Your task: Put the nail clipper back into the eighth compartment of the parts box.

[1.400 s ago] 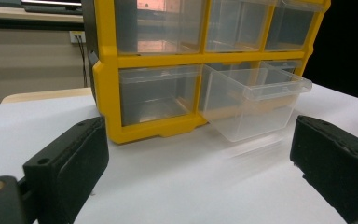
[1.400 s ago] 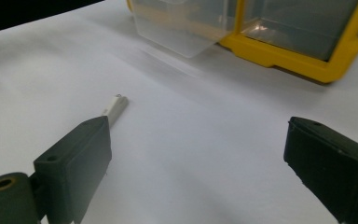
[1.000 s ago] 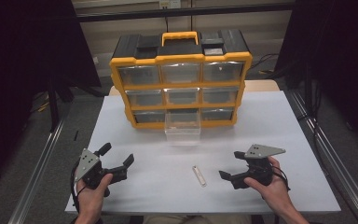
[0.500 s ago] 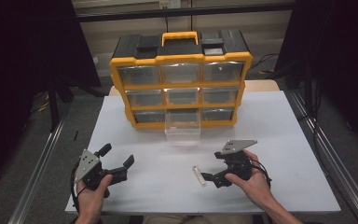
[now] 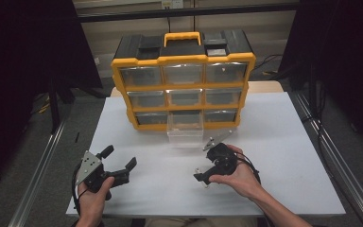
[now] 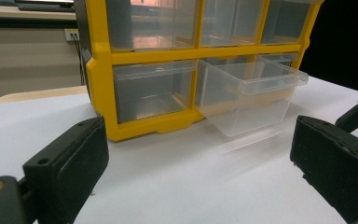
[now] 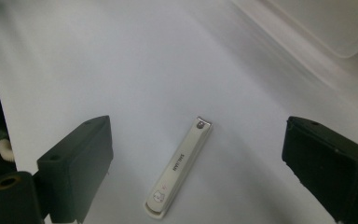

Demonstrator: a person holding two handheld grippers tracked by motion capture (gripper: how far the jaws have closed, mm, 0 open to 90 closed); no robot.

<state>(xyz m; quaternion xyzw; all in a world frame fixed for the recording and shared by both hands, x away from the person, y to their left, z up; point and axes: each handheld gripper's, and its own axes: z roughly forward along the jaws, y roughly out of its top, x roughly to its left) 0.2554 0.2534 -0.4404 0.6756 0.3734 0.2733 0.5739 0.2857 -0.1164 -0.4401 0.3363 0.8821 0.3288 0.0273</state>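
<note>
White table (image 5: 283, 156): wide bare margins at lower centre and right of the high view; one yellow organizer (image 5: 183, 85) at upper centre holds nine clear drawers, contents not discernible, and one drawer (image 5: 185, 128), bottom middle, is pulled out and looks empty. One nail clipper (image 7: 178, 169) lies flat at lower centre of the right gripper view, between the wide-apart, slightly closing jaws of the right gripper (image 7: 196, 168), untouched. Left gripper (image 5: 123, 168), lower left, gapes wide, holding nothing.
</note>
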